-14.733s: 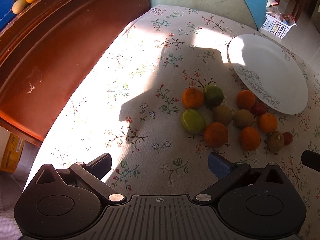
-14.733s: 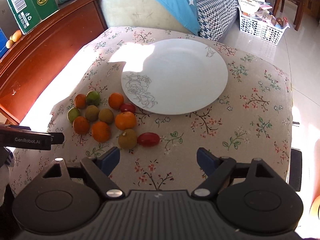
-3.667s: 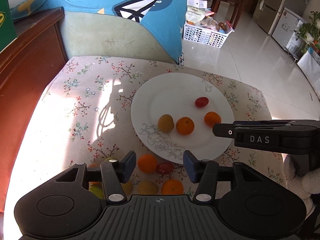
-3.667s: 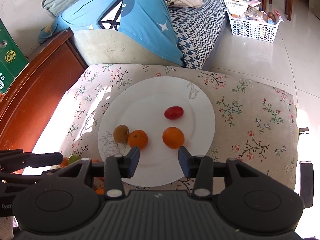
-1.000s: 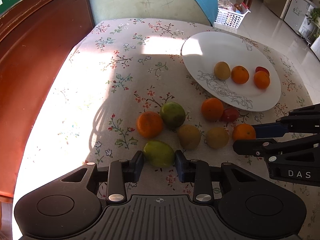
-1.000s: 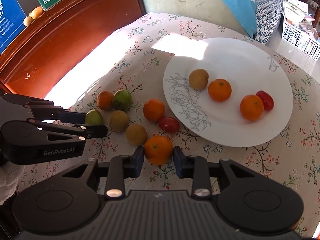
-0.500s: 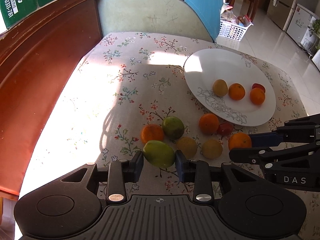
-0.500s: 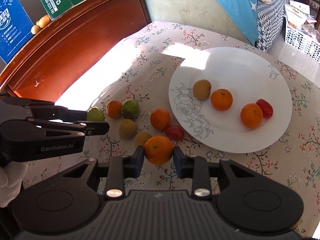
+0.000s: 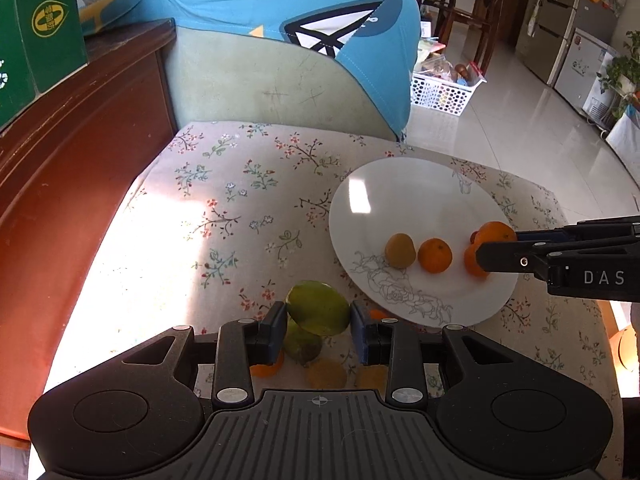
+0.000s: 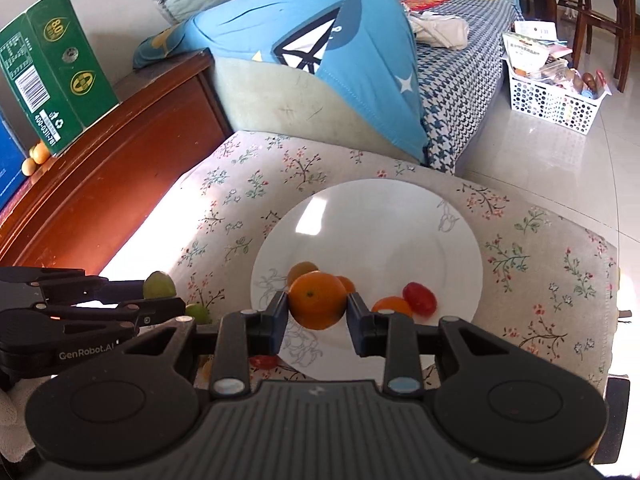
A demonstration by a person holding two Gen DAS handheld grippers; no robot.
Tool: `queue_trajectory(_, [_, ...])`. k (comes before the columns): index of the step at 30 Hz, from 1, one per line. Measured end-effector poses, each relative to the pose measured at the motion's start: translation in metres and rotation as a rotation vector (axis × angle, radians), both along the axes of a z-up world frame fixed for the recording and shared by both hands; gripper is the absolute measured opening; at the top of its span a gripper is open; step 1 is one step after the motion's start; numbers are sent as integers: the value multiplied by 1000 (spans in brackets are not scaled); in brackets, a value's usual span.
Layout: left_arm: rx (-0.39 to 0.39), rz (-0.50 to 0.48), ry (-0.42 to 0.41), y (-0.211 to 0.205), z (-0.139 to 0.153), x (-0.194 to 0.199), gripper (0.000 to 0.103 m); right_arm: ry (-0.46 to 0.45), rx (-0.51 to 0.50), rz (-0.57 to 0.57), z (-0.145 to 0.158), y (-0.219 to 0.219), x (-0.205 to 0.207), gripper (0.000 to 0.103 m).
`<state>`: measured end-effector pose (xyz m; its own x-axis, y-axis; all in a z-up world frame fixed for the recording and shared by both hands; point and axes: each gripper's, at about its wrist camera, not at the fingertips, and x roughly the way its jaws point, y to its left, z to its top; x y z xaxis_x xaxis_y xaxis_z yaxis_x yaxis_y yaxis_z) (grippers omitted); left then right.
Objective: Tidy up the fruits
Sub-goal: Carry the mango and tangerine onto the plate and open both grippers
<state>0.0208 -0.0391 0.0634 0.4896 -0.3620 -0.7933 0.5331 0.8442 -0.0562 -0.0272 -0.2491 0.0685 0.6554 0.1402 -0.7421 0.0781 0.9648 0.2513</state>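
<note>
My left gripper (image 9: 319,320) is shut on a green fruit (image 9: 318,308) and holds it above the flowered table, left of the white plate (image 9: 400,200). My right gripper (image 10: 317,312) is shut on an orange (image 10: 318,300) and holds it over the near part of the plate (image 10: 380,232). The plate holds a brown kiwi (image 9: 400,250), an orange (image 9: 435,255), another orange (image 10: 392,305) and a red tomato (image 10: 419,298). Several fruits remain on the cloth under the left gripper, among them a green one (image 9: 303,345). The right gripper (image 9: 496,246) shows in the left view with its orange.
A dark wooden cabinet (image 9: 60,168) runs along the left with a green box (image 10: 52,68) on it. A sofa with a blue cushion (image 9: 280,24) stands behind the table. A white basket (image 10: 552,100) sits on the tiled floor to the right.
Both grippers have lifted their fruit off the cloth and moved toward the plate. The right gripper's orange now hangs over the plate; the left one's green fruit is higher above the remaining fruits.
</note>
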Motion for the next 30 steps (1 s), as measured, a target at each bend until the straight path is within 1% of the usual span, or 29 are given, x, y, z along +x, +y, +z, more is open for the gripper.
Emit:
queue_trajectory(5, [-12, -2, -8, -15, 3, 11, 31, 4, -1, -30, -3, -9, 6, 31])
queue_trajectory(14, [-19, -16, -9, -40, -3, 33, 31, 34, -1, -65, -15, -17, 16, 31])
queue_trajectory(22, [12, -38, 5, -61, -18, 45, 32, 52, -11, -80, -24, -19, 24, 31])
queue_trajectory(30, [39, -47, 13, -73, -25, 48, 32, 59, 2, -118, -27, -23, 28, 33])
